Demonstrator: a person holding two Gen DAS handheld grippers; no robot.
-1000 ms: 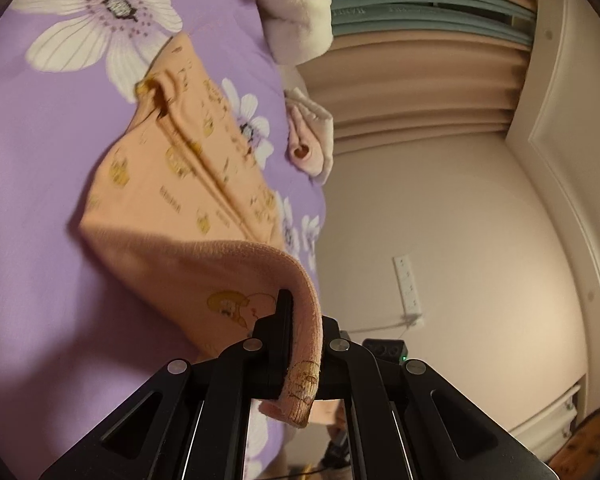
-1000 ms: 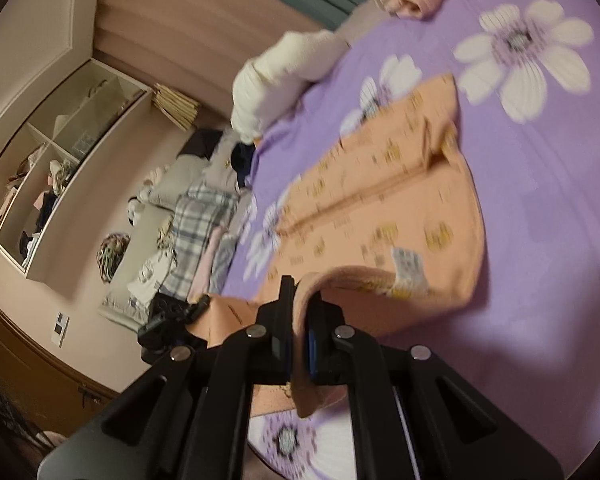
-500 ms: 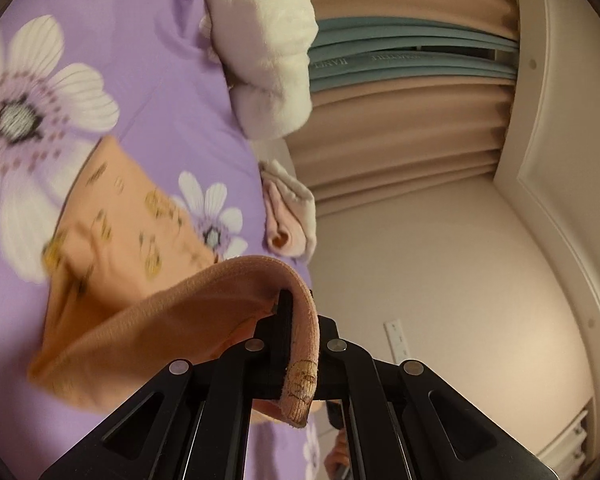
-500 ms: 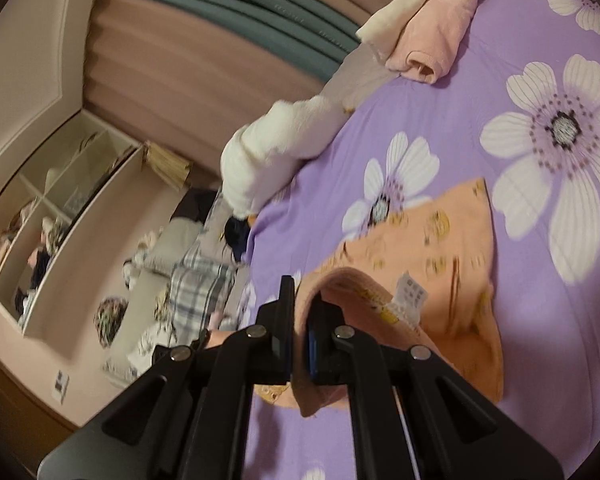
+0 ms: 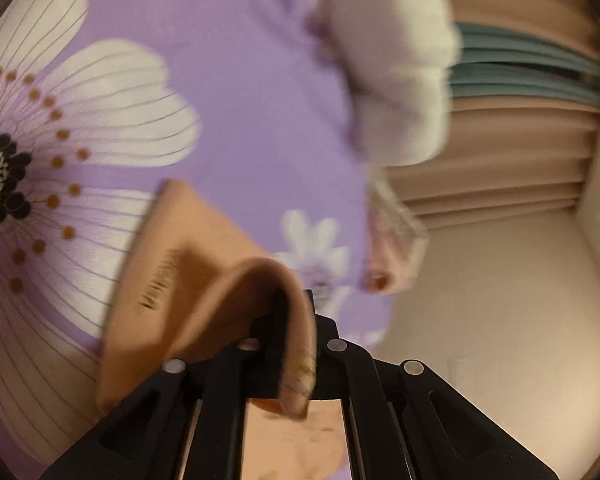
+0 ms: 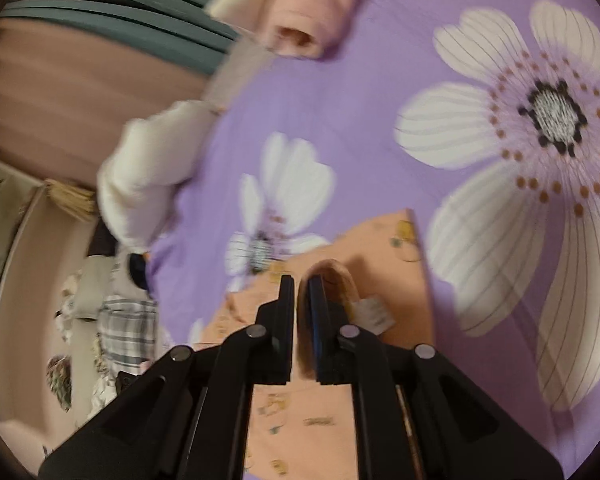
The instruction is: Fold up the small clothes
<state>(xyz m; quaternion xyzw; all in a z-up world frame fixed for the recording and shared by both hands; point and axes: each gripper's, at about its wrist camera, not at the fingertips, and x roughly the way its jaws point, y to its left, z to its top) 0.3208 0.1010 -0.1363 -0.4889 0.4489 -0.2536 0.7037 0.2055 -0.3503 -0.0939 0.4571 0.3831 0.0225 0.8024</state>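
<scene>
A small peach garment (image 5: 188,272) with little yellow prints lies on the purple flowered bedspread (image 5: 240,80). My left gripper (image 5: 296,300) is shut on its lifted hem, which curls over the fingers. In the right wrist view the same garment (image 6: 380,248) lies folded over itself, a white label showing. My right gripper (image 6: 298,284) hangs low over it and its jaws are opening. A narrow gap shows between the pads, and the hem still loops over the right finger (image 6: 320,312). Both views are blurred by motion.
A white fluffy bundle (image 5: 396,60) and a rolled pink garment (image 5: 384,264) lie at the bed's far edge, before pleated curtains (image 5: 500,140). In the right wrist view these are the bundle (image 6: 148,168) and pink roll (image 6: 312,12); piled clothes (image 6: 128,328) lie beyond the bed.
Both grippers carried the lifted hem forward across the garment toward its far edge and sank lower. The garment is now doubled over. The right jaws have parted a little.
</scene>
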